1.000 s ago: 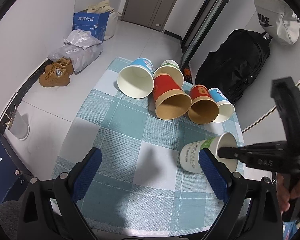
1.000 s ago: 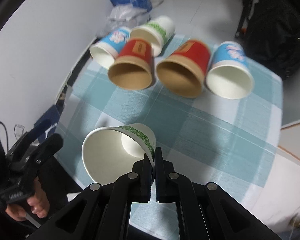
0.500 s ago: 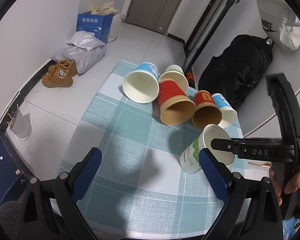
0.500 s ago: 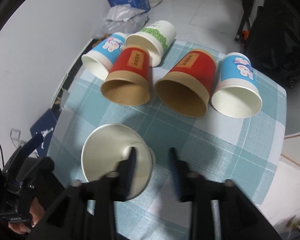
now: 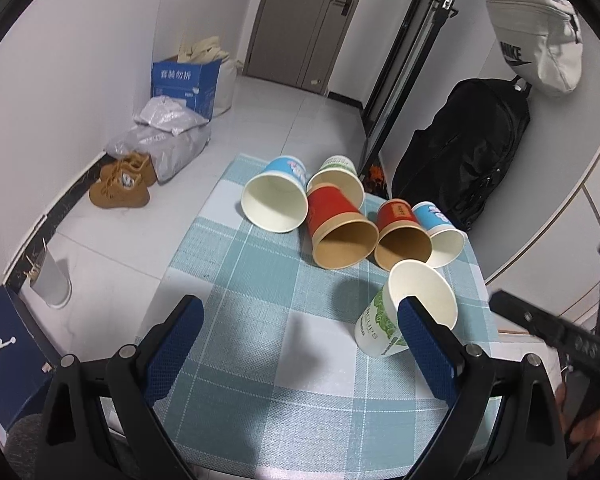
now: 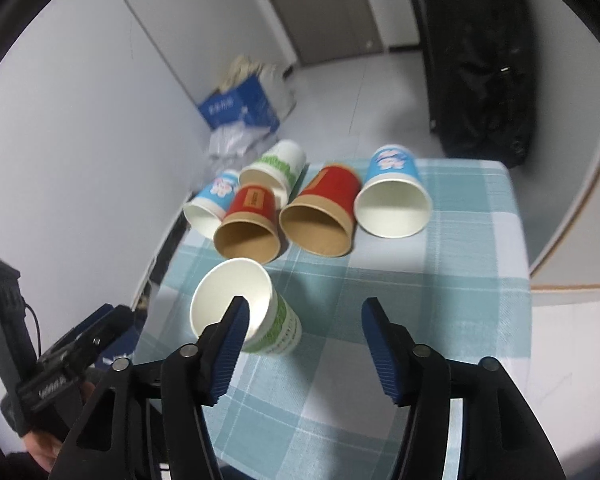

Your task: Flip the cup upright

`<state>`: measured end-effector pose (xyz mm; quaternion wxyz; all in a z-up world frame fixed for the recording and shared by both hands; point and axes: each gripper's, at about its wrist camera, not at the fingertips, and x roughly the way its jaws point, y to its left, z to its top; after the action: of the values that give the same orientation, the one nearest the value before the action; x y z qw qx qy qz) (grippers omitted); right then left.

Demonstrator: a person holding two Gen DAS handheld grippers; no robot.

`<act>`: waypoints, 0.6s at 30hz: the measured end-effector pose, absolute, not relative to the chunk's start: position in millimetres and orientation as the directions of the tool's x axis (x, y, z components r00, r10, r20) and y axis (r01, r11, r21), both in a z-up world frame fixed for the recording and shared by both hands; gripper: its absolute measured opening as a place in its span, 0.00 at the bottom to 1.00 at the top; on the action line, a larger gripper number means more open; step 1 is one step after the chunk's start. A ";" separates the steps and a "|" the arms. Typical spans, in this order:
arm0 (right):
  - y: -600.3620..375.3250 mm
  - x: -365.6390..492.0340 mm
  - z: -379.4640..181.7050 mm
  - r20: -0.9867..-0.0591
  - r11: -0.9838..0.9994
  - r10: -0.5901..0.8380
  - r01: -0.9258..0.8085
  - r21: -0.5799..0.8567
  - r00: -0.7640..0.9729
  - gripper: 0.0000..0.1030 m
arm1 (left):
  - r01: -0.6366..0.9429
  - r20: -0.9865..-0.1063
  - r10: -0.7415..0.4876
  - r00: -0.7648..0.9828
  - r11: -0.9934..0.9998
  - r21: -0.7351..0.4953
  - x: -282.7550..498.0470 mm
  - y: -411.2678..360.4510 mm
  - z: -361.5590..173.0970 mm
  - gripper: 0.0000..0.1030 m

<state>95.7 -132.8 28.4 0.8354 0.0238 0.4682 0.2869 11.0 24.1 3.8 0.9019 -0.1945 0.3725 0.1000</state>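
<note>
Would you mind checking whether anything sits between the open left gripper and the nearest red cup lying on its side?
Nothing visible does. Bare checked tablecloth lies between the left gripper and the red cup; the upright white-and-green cup stands off to the right.

The right gripper [image 6: 304, 328] has spread its jaws off the green-print cup [image 6: 246, 312], now standing upright.
</note>
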 end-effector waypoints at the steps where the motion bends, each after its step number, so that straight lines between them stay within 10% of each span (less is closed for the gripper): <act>1: -136.3 89.4 28.7 -0.756 0.836 0.505 -0.455 0.308 0.417 0.59 | -0.325 -0.707 0.042 0.706 0.906 -0.272 10.0 22.7 5.3 0.92; 18: -161.5 12.8 43.1 -0.557 0.850 0.516 -0.468 0.242 0.651 0.81 | -0.221 -0.613 0.037 0.789 0.948 -0.228 -9.2 -11.3 25.8 0.92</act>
<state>12.8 -161.5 43.1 0.9077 0.0381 0.3179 0.2710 -9.2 -11.3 25.8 0.9345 -0.1452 0.3175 0.0690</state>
